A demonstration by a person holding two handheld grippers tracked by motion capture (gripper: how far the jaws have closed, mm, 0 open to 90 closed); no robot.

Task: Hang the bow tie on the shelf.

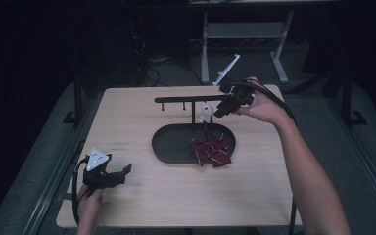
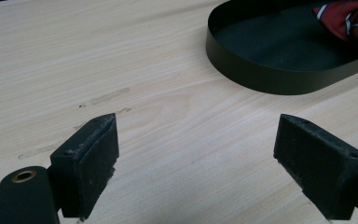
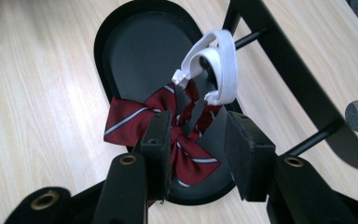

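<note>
High view, left side: the left gripper (image 1: 120, 172) rests low over the pale wood-grain table (image 1: 142, 196) near its front-left corner, well apart from the work. In the left gripper view its jaws stand wide apart with only bare table between them; it holds nothing. At table centre sits the black oval metal tray (image 1: 169, 144), with a black T-shaped stand whose horizontal bar (image 1: 188, 99) carries short pegs. The dark red bow tie with white stripes (image 1: 210, 149) lies partly in the tray's right end, its lower edge spilling over the rim. A white plastic hook clip (image 3: 216, 63) rises above the bow, seemingly joined to it by a band, close to the bar. To the right, the right gripper (image 1: 214, 112) hovers just beside that clip; in the right gripper view its jaws are part open, flanking the band below the clip, and whether they press it cannot be told. The step in hand appears to be hanging the bow on the stand or taking it off. The next move calls for a firm close near the clip and careful alignment of its hook with a peg.
</note>
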